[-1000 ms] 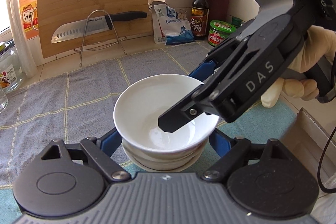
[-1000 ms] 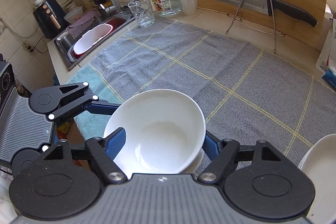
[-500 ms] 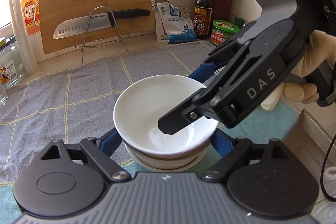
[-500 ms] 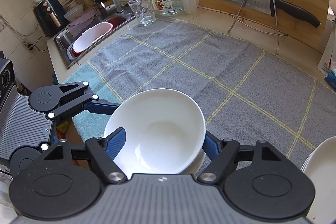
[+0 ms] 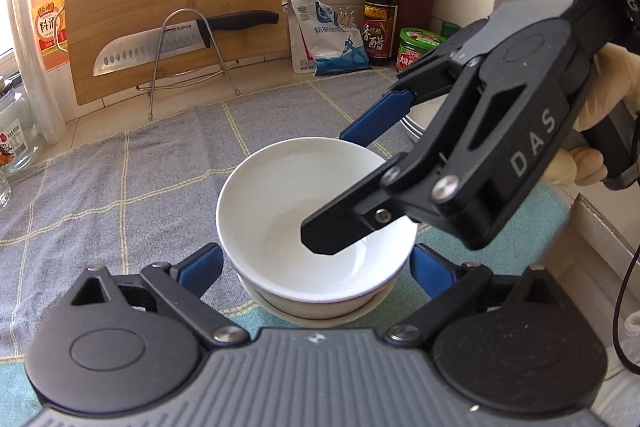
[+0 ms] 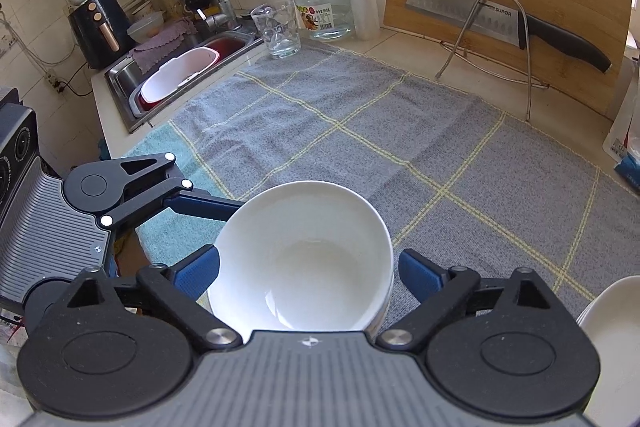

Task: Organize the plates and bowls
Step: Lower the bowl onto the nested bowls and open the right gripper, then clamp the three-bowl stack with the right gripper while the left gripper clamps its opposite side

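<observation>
A white bowl (image 5: 304,211) sits nested on another white bowl (image 5: 320,309) on the towel. Both grippers surround this stack. My left gripper (image 5: 316,267) has its blue pads on either side of the stack, wide apart, not pressing it. My right gripper (image 6: 308,271) is also open around the top bowl (image 6: 304,259); in the left wrist view its black finger (image 5: 340,227) hangs over the bowl's inside. The left gripper also shows in the right wrist view (image 6: 168,207). A stack of white plates (image 6: 612,331) lies at the right edge.
A grey checked towel (image 6: 360,131) covers the counter. Behind it stand a cutting board (image 5: 172,7) with a knife (image 5: 180,43) on a wire stand, bottles, a jar (image 6: 324,7), a glass (image 6: 276,31) and a sink (image 6: 180,79) at the left.
The right gripper's fingers have spread wider around the top bowl and lifted slightly. The bowl stack stays where it was.
</observation>
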